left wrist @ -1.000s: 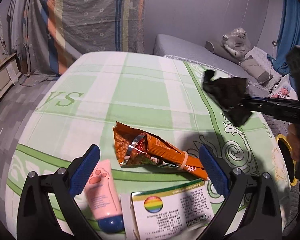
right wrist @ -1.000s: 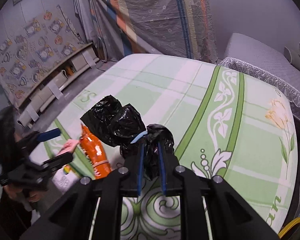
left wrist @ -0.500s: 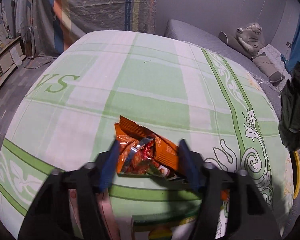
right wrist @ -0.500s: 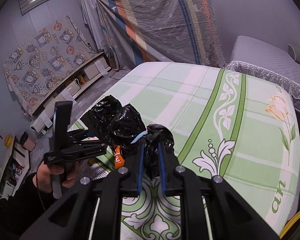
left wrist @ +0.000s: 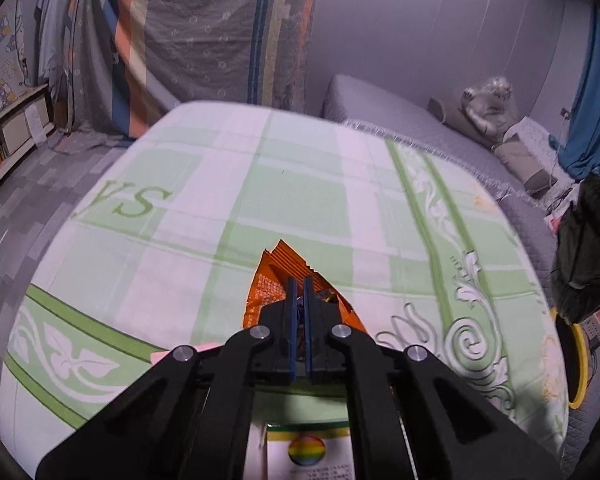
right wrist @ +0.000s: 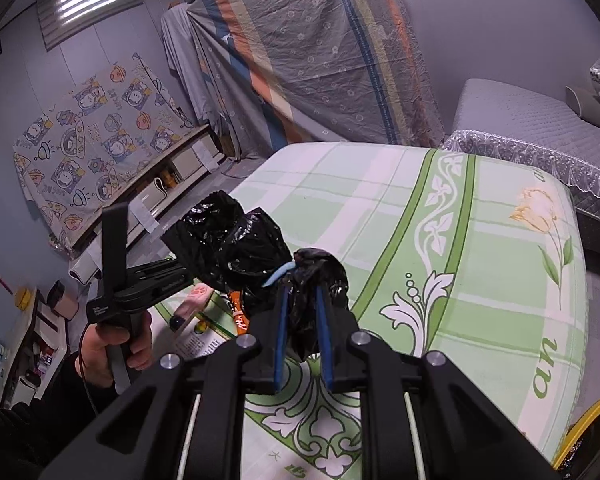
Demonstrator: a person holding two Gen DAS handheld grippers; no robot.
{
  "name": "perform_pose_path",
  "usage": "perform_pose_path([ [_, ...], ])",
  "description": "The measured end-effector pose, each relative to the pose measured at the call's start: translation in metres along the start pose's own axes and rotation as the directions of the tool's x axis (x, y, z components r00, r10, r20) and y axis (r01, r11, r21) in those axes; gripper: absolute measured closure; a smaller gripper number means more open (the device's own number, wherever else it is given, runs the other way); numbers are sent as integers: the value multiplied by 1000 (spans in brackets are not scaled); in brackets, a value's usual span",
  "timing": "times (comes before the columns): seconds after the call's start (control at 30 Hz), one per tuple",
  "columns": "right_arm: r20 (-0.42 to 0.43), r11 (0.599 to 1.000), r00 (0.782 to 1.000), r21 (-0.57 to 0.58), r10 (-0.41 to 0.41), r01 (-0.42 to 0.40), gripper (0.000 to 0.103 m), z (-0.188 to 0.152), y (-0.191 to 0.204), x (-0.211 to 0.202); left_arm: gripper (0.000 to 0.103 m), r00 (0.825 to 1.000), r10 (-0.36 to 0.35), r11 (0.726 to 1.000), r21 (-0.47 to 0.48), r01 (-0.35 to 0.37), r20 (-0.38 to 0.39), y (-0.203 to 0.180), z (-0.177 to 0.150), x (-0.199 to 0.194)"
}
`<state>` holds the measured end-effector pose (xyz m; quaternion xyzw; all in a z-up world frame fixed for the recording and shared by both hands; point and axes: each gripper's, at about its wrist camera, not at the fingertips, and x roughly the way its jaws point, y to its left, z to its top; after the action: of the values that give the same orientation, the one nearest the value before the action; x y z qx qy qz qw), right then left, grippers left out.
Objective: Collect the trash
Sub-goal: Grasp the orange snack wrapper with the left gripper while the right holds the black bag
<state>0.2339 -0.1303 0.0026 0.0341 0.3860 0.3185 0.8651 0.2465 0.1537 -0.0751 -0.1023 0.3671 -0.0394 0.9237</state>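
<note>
Orange snack wrapper (left wrist: 269, 289): crumpled, torn end pointing away from the camera, over the green plaid bedsheet (left wrist: 284, 200); pinched at its near end.
Left gripper (left wrist: 298, 285): blue pads together, clamped on the wrapper, foil showing between and around the fingers. In the right wrist view it is hidden at the tips behind the bag; a hand (right wrist: 112, 346) in a dark sleeve holds its handle.
Right gripper (right wrist: 302, 294): jaws nearly together, clamped on the bunched neck of a black trash bag (right wrist: 236, 240).
Trash bag: hangs off the sheet; a light blue tie (right wrist: 276, 275) wraps its neck just ahead of the pads.
Pink tube (right wrist: 192, 300): paw print, dark cap, lying on the sheet near the wrapper.
Printed leaflet (left wrist: 308, 456): rainbow circle, flat on the sheet under the left gripper body.
Yellow-rimmed bin (left wrist: 578, 360): beside the bed, partly cut off.
</note>
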Motion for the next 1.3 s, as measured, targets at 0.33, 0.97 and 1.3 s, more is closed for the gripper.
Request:
perform_pose_path([
  [0.33, 50, 1000, 999, 11, 12, -12, 90, -16, 6, -41, 103, 989, -47, 994, 106, 32, 141, -31, 7, -59],
  [0.97, -18, 998, 998, -4, 64, -64, 90, -24, 16, -11, 25, 993, 1, 960, 277, 31, -114, -15, -30, 14],
  [1.3, -19, 998, 998, 31, 54, -53, 90, -24, 2, -14, 84, 988, -4, 966, 254, 44, -154, -14, -32, 28],
])
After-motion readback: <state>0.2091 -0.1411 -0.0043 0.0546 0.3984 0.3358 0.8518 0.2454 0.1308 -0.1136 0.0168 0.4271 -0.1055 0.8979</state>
